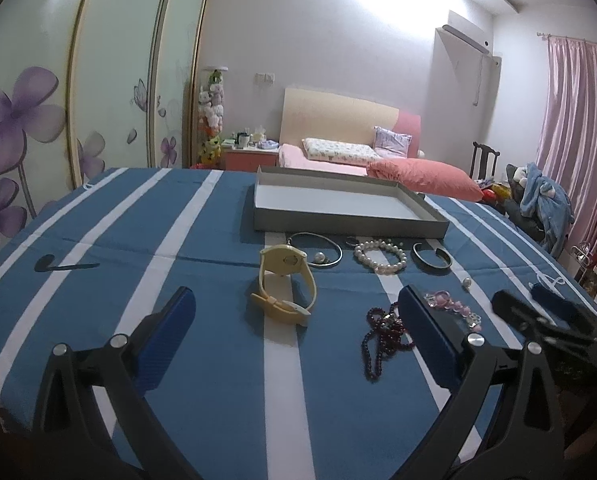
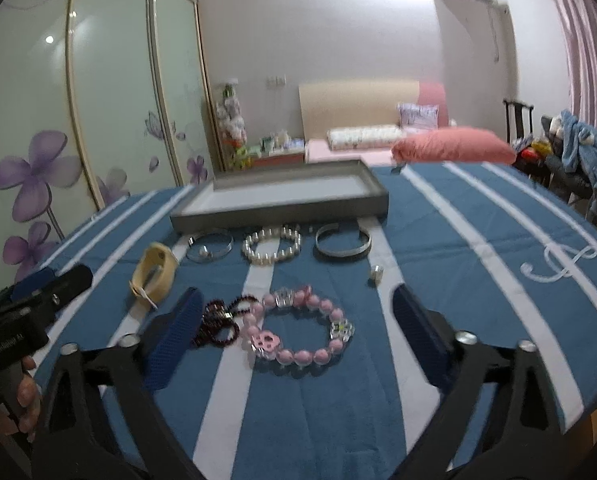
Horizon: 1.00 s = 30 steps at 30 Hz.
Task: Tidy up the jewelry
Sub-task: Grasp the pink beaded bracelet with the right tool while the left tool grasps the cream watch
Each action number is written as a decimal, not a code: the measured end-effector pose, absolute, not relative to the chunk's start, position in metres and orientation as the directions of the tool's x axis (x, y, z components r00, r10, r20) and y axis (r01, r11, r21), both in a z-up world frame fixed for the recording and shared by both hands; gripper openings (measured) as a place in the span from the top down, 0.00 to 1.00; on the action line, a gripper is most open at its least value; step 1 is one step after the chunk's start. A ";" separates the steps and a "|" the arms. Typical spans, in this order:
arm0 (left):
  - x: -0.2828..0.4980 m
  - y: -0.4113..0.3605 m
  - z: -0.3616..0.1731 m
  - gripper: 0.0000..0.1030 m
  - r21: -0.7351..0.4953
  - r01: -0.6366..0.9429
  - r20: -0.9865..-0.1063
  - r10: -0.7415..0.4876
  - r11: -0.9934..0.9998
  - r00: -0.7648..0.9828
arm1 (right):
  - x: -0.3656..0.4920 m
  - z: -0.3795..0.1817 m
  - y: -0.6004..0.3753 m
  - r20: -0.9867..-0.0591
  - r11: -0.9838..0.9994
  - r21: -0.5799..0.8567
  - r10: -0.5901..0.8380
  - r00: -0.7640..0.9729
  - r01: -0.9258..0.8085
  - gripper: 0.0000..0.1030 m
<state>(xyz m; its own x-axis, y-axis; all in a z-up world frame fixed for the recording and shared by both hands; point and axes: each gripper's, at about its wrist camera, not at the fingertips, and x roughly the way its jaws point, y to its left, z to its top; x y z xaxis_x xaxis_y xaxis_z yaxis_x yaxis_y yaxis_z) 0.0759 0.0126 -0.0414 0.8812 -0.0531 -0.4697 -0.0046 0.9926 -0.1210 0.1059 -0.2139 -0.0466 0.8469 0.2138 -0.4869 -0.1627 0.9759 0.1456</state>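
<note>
A grey tray [image 1: 338, 228] [image 2: 282, 216] with a white floor stands at the far side of the blue striped cloth. In front of it lie a thin silver bangle [image 1: 318, 248] [image 2: 210, 248], a pearl bracelet [image 1: 380, 256] [image 2: 272, 246] and a dark cuff [image 1: 432, 258] [image 2: 342, 242]. A cream watch [image 1: 284, 284] [image 2: 152, 276] stands between my open left gripper's [image 1: 294, 304] fingers. My right gripper [image 2: 296, 308] is open, hovering around a pink bead bracelet [image 2: 298, 328]. A dark red bead string [image 1: 382, 336] [image 2: 218, 320] lies beside it.
A small pearl stud [image 1: 467, 283] [image 2: 375, 274] lies on the cloth to the right. The left gripper's body [image 2: 34, 304] shows at the left edge of the right wrist view. A bed with a pink pillow [image 1: 422, 178] and wardrobe doors stand behind the table.
</note>
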 end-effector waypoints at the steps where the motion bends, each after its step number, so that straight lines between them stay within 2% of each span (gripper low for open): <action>1: 0.079 0.012 -0.042 0.04 -0.120 -0.004 -0.476 -0.054 0.993 0.878 | 0.111 -0.051 -0.215 -0.513 0.976 0.152 0.214 0.831 -0.158 0.24; 3: 0.084 0.011 -0.046 0.04 -0.113 -0.007 -0.490 -0.050 0.994 0.871 | 0.118 -0.058 -0.217 -0.550 0.976 0.161 0.210 0.808 -0.144 0.34; 10: 0.105 0.010 -0.055 0.04 -0.107 -0.023 -0.540 -0.038 0.994 0.841 | 0.137 -0.076 -0.221 -0.657 0.986 0.145 0.161 0.736 -0.086 0.49; 16: 0.123 0.012 -0.057 0.04 -0.115 -0.043 -0.569 -0.030 0.992 0.822 | 0.148 -0.085 -0.220 -0.697 0.990 0.124 0.132 0.705 -0.063 0.64; 18: 0.129 0.012 -0.057 0.04 -0.108 -0.047 -0.573 -0.024 0.993 0.819 | 0.150 -0.086 -0.219 -0.701 0.993 0.105 0.110 0.704 -0.051 0.78; 19: 0.132 0.011 -0.057 0.04 -0.102 -0.048 -0.575 -0.020 0.994 0.818 | 0.150 -0.085 -0.220 -0.702 0.994 0.097 0.099 0.705 -0.043 0.81; 30: 0.176 0.011 -0.065 0.06 -0.073 -0.066 -0.678 -0.001 0.995 0.735 | 0.154 -0.084 -0.229 -0.696 0.989 0.142 0.131 0.706 -0.044 0.81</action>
<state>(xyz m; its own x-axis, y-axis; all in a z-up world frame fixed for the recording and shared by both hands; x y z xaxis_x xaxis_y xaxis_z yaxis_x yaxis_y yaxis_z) 0.1756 0.0111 -0.0650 0.7350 -0.0011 -0.6781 -0.0660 0.9951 -0.0732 0.1544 -0.2289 -0.0840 0.7062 0.1313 -0.6957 -0.0439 0.9889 0.1421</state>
